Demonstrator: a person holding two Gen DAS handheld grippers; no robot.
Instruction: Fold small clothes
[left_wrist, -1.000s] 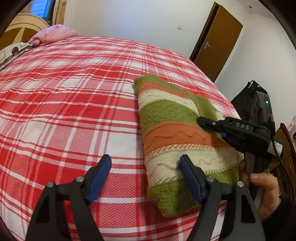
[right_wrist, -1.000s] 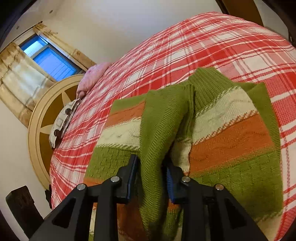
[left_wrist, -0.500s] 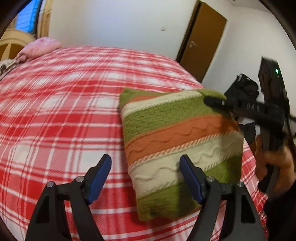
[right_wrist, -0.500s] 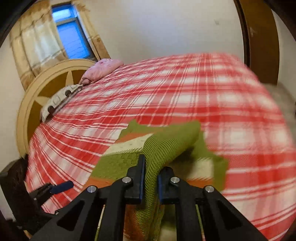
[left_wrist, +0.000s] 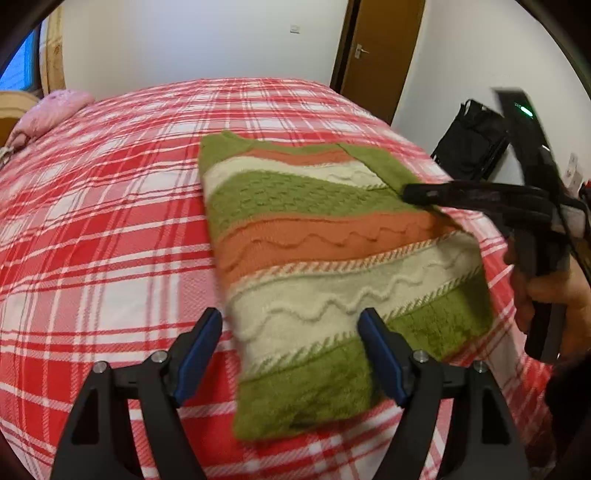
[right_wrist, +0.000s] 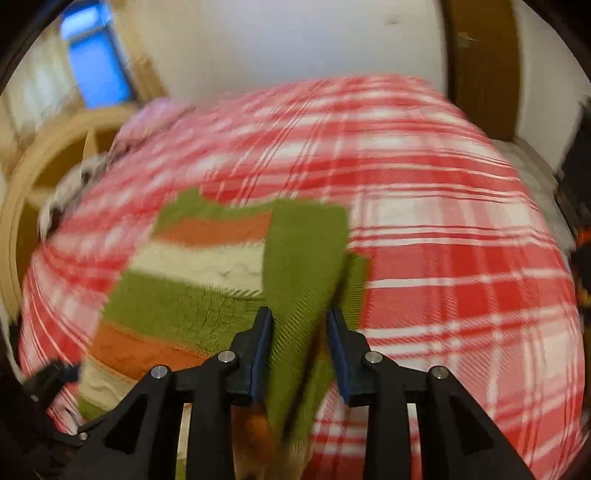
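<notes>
A knitted sweater (left_wrist: 314, 229) with green, orange and cream stripes lies folded on the red plaid bed cover (left_wrist: 110, 221). My left gripper (left_wrist: 290, 321) hovers open over its near end, with the cream stripe showing between the blue pads and nothing gripped. In the left wrist view my right gripper (left_wrist: 410, 192) reaches in from the right over the sweater's far right edge. In the blurred right wrist view the right gripper (right_wrist: 299, 325) has its jaws opening. The green sleeve (right_wrist: 303, 258) runs loose between them and lies across the sweater (right_wrist: 184, 295).
A pink pillow (left_wrist: 55, 110) lies at the far left of the bed by the round wooden headboard (right_wrist: 37, 184). A brown door (left_wrist: 380, 48) and a black bag (left_wrist: 469, 140) stand beyond the bed's right side. A hand (left_wrist: 554, 302) holds the right gripper's handle.
The right gripper carried the green sleeve up and over the sweater, and its jaws went from clamped to parted. The left gripper swung sideways, still open, so the sweater now sits more central in its view.
</notes>
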